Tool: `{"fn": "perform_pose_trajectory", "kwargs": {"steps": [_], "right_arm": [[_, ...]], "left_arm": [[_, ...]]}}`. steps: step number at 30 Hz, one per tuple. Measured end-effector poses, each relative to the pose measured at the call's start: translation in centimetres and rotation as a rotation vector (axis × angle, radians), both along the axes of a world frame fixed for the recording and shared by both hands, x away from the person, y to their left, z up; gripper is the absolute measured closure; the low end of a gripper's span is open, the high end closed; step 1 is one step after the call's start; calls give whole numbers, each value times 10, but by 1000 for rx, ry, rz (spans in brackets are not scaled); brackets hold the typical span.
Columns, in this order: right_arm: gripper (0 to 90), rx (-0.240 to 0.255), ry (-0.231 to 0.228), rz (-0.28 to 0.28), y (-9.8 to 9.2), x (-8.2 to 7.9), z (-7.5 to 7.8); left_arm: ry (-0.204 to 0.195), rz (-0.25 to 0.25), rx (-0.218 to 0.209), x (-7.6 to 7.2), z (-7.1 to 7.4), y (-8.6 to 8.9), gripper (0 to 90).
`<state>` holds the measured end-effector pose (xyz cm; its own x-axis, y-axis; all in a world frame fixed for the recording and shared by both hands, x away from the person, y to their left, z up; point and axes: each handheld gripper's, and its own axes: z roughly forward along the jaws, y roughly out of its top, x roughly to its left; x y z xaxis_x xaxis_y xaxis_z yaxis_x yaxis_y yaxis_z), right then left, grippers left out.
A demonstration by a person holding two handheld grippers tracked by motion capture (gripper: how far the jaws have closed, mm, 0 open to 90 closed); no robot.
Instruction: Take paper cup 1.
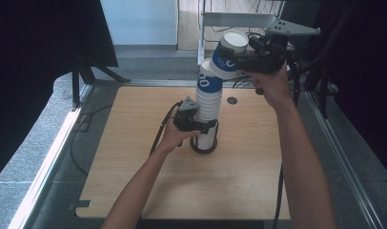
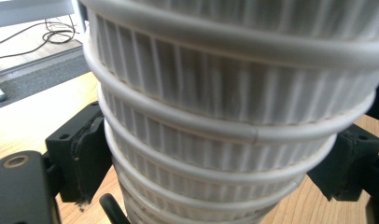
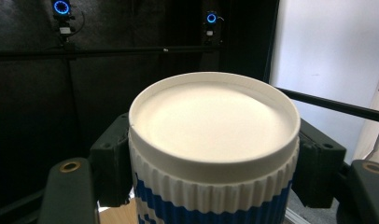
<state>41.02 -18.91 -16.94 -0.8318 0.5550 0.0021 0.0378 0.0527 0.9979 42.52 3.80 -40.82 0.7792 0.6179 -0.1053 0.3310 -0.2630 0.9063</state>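
Item: one ribbed white-and-blue paper cup (image 1: 227,57), upside down and tilted, raised just above the top of the cup stack (image 1: 209,102); I have my right gripper (image 1: 246,61) pinching it by the sides, both jaws pressed against its ribbed wall. The stack of inverted cups stands on a dark round base (image 1: 203,147) near the middle of the wooden table (image 1: 134,157). My left gripper (image 1: 201,126) clamps the stack low down, jaws on either side.
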Motion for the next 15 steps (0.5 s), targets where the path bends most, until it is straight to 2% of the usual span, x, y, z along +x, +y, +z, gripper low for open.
{"fn": "perform_pose_trajectory", "kwargs": {"steps": [15], "right_arm": [[281,7,-20,11,-27,-23,-8]], "left_arm": [[-1,6,6,-1,0,0,122]]}}
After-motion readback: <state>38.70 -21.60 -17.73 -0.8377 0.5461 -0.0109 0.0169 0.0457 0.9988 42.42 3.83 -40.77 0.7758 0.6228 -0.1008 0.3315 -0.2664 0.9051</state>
